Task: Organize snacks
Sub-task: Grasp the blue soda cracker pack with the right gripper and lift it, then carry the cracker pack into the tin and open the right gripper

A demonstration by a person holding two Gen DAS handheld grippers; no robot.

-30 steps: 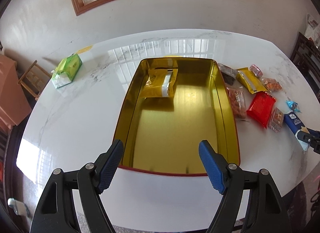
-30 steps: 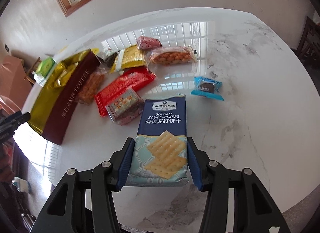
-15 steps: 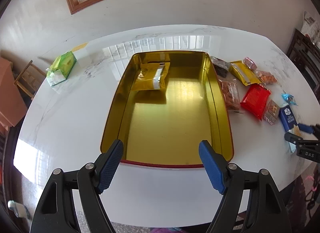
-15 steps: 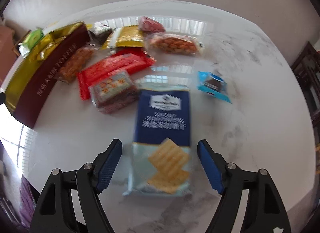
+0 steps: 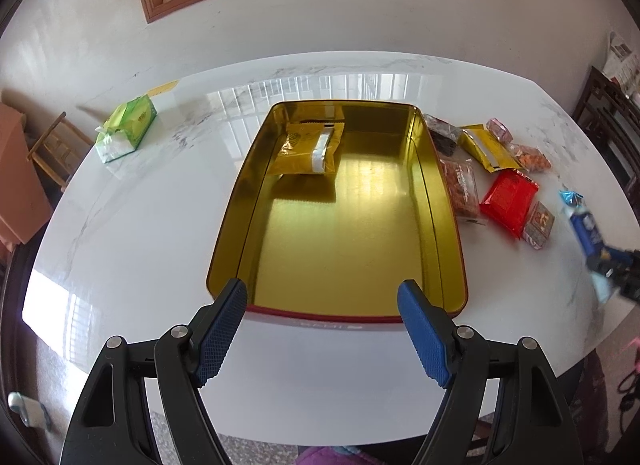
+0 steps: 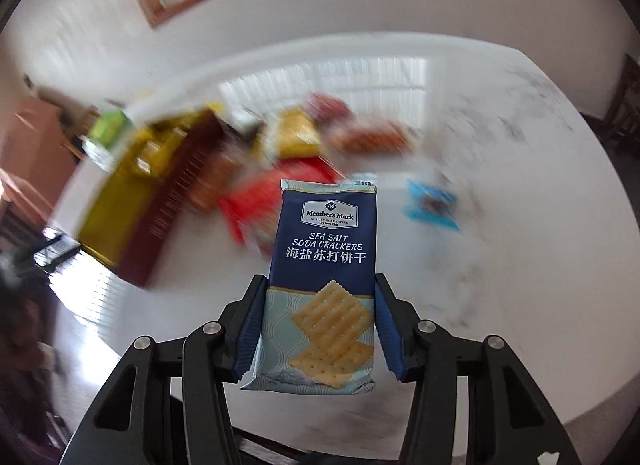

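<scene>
A dark blue sea salt soda cracker pack (image 6: 324, 265) stands upright between the pads of my right gripper (image 6: 319, 281), whose jaws are closing and press on its lower half; the pack hangs clear of the white marble table (image 6: 500, 249). In the left wrist view the same pack (image 5: 586, 231) shows blurred at the far right. The gold tin (image 5: 438, 201) lies open mid-table with one gold packet (image 5: 310, 149) at its far end. My left gripper (image 5: 322, 297) hovers open over the tin's near rim, nothing between its fingers.
Loose snacks lie right of the tin: a red pack (image 5: 508, 201), a gold pack (image 5: 480, 145), several clear packets of orange snacks and a small blue packet (image 6: 430, 205). A green tissue pack (image 5: 128, 129) sits far left. Chairs stand beyond the table's edges.
Half a second ago my right gripper stood open around the cracker pack lying on the table; now it grips the pack and has lifted it. The left gripper has hardly moved.
</scene>
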